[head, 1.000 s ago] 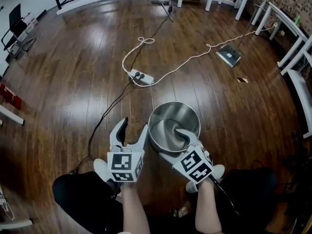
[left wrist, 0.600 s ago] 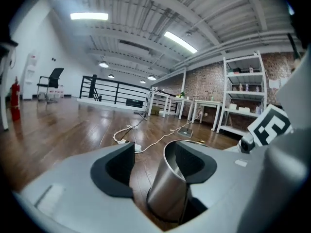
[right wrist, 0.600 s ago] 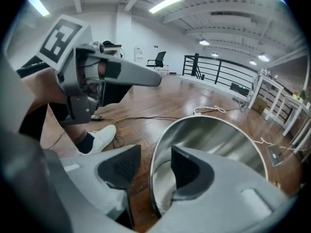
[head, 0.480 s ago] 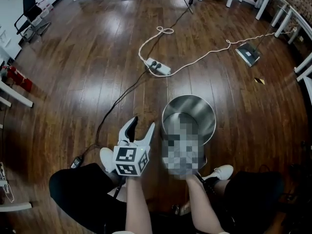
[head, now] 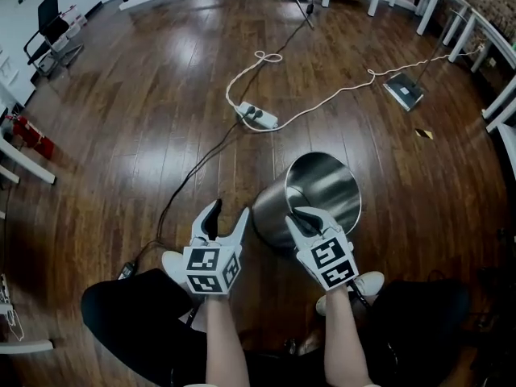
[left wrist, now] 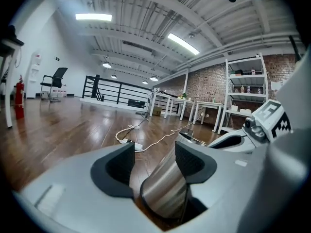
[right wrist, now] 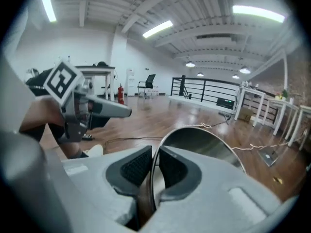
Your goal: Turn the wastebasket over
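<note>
The wastebasket (head: 310, 185) is a shiny steel bin, tilted on the wood floor with its mouth facing up and away from me. My right gripper (head: 300, 216) has its jaws closing on the near rim, one finger inside and one outside; in the right gripper view the thin rim (right wrist: 153, 165) is pinched between the pads. My left gripper (head: 226, 214) stands open just left of the bin. The bin's wall (left wrist: 163, 188) shows low in the gap of the left gripper (left wrist: 154, 165), with the pads not pressing on it.
A white power strip (head: 258, 116) with a white cable and a black cable lies on the floor beyond the bin. A flat grey device (head: 403, 91) sits at the far right near white table legs (head: 504, 95). My shoes (head: 173, 264) are close below the grippers.
The bin went from standing upright to tilted. The right gripper's jaws closed onto its near rim. The left gripper sank a little beside it.
</note>
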